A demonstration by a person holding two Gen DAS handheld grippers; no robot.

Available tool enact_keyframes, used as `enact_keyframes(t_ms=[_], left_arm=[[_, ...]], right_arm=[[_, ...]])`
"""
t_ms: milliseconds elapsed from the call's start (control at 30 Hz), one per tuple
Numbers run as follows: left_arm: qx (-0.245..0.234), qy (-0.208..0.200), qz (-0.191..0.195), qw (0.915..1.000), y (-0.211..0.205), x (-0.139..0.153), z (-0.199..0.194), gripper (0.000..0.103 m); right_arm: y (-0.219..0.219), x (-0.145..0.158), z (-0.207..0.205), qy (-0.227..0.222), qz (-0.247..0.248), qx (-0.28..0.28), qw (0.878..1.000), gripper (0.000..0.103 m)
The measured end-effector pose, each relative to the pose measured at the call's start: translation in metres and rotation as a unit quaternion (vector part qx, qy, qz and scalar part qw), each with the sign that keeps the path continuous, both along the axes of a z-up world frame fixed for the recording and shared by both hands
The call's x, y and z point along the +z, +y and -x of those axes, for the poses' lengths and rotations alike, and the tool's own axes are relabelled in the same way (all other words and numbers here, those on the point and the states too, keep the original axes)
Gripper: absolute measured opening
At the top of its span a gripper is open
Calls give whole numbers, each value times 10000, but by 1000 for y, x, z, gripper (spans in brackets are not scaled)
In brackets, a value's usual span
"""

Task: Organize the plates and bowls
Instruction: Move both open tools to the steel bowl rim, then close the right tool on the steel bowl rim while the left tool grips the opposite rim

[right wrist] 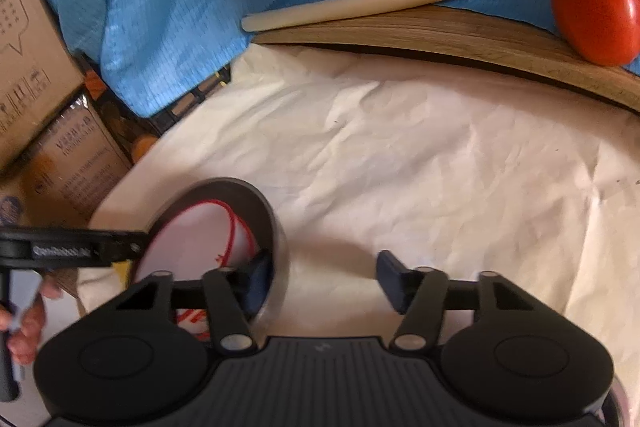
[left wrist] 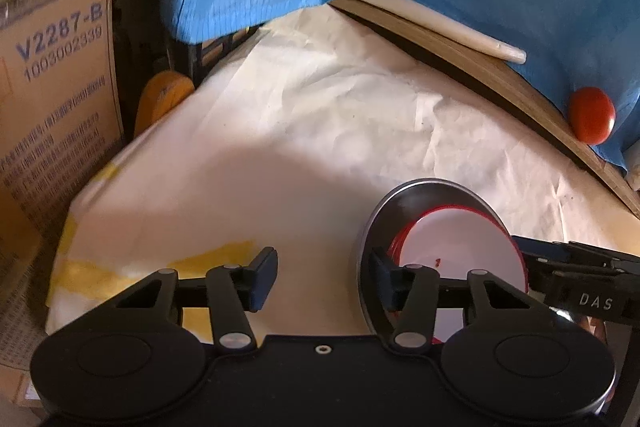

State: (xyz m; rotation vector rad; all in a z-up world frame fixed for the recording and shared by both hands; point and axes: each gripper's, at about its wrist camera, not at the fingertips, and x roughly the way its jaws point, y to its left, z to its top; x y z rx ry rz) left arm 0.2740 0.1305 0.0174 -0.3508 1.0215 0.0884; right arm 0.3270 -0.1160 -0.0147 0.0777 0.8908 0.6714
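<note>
Tabletop [right wrist: 400,155] is covered with crumpled white paper. A metal bowl [right wrist: 256,203] holding red-rimmed white plates [left wrist: 460,247] is straddled at opposite rims by left tool [left wrist: 324,277] and right tool [right wrist: 320,277], neither clenched yet. Uneven closing could tip the bowl, and plates could be spilled.

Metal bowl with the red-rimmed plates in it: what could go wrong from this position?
1. Each hand-held gripper, left and right, has only one finger over the metal bowl rim, at opposite sides; if they close unevenly the bowl may tip or slide on the wrinkled white paper.
2. The red-rimmed plates lean loosely inside and could shift or spill if it is lifted.
</note>
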Motion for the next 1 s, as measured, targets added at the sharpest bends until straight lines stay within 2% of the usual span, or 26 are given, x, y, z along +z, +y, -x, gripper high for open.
enact_keyframes(t_ms=[167,300,567,667,833,933,1000], left_arm=[[-28,-57,49,10000,-4,-4,2,44],[41,-97,61,9999,-6,-5,2,41],[127,-185,159,9996,-3,-7,6,41],[175,-152,78,9997,-4,-7,7,47],[122,-169,-168,9996,-10,-4,9,48],[75,-221,-144,9996,-10,-4,8,39],[4,-271,63,9996,-7,-5,8,28]], right_arm=[[0,0,-1,78,-231,47,9997,40],[-3,-2,-4,210,-435,39,9988,38],[-4,-4,-4,356,-569,-71,9977,38],[-5,-4,-3,364,-562,-77,9977,38],[-6,-3,0,321,-508,-60,9982,36],[-6,-3,0,328,-551,-59,9979,34],[-6,-4,-1,333,-591,-38,9977,33]])
